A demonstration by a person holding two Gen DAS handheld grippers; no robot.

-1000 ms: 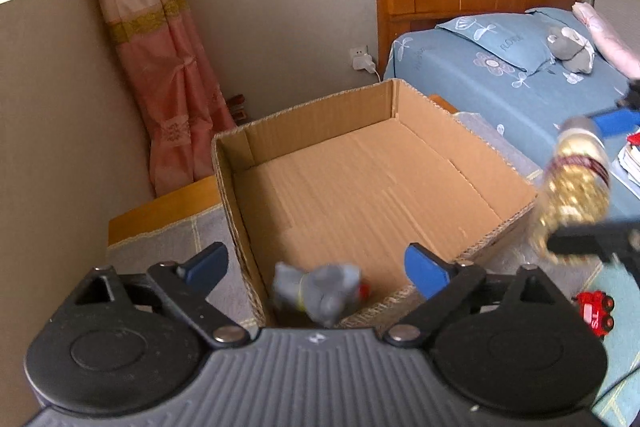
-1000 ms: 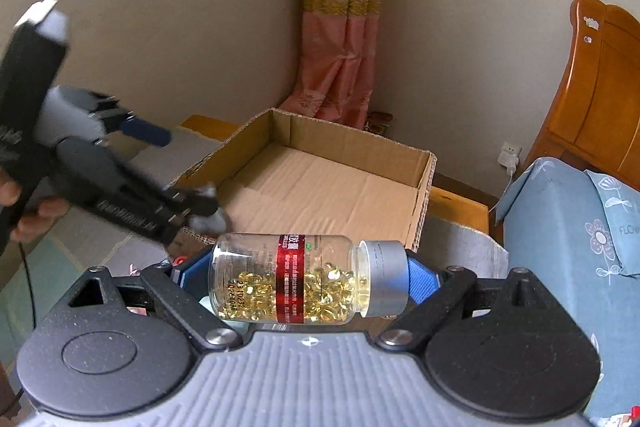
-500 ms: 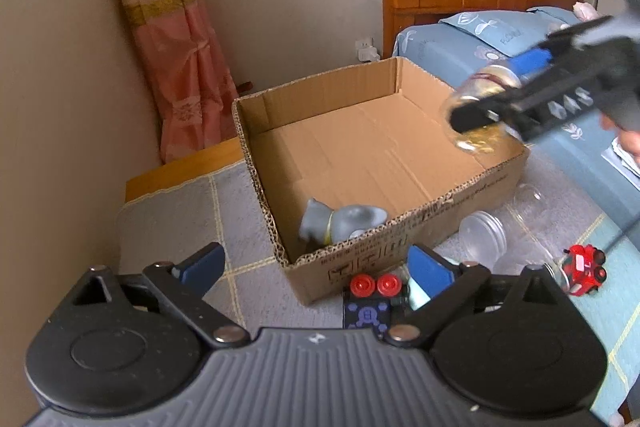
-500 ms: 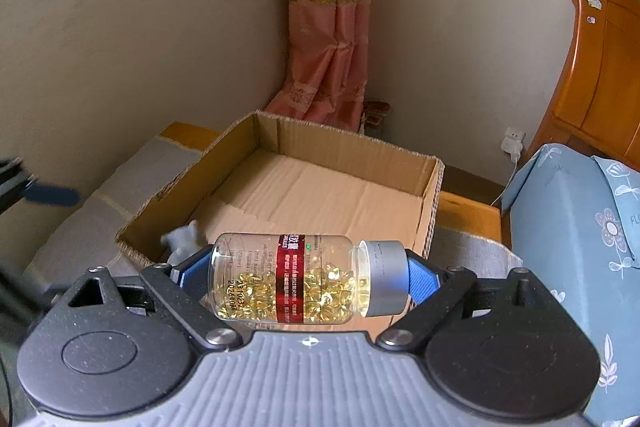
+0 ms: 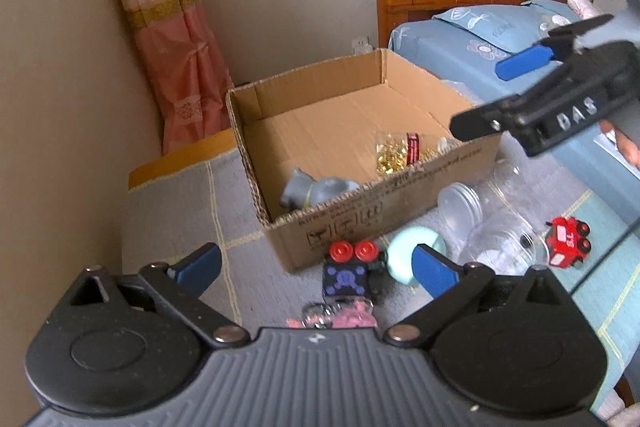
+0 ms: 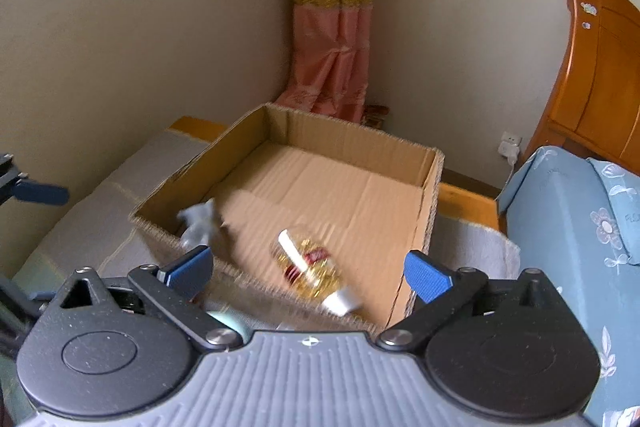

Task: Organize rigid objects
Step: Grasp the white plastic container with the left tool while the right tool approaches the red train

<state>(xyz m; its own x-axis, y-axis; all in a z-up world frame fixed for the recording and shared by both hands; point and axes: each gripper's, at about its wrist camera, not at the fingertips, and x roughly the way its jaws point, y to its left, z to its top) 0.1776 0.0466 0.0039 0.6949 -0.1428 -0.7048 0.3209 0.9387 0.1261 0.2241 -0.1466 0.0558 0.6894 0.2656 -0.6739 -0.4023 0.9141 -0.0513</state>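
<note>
**Two items boxed, several left on the mat**

Both tongs stood released. The right gripper, jaws spreading with nothing between them, hung above the cardboard box, where the capsule bottle lay blurred on the floor near the grey figure. The left gripper, empty, pointed at the red-knobbed toy outside, likely the next pick.

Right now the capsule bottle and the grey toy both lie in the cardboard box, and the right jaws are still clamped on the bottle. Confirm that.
Not quite. The capsule bottle and grey toy do lie in the cardboard box, but the right gripper holds nothing: its jaws are opening, the bottle below them. The right wrist view shows it.
</note>
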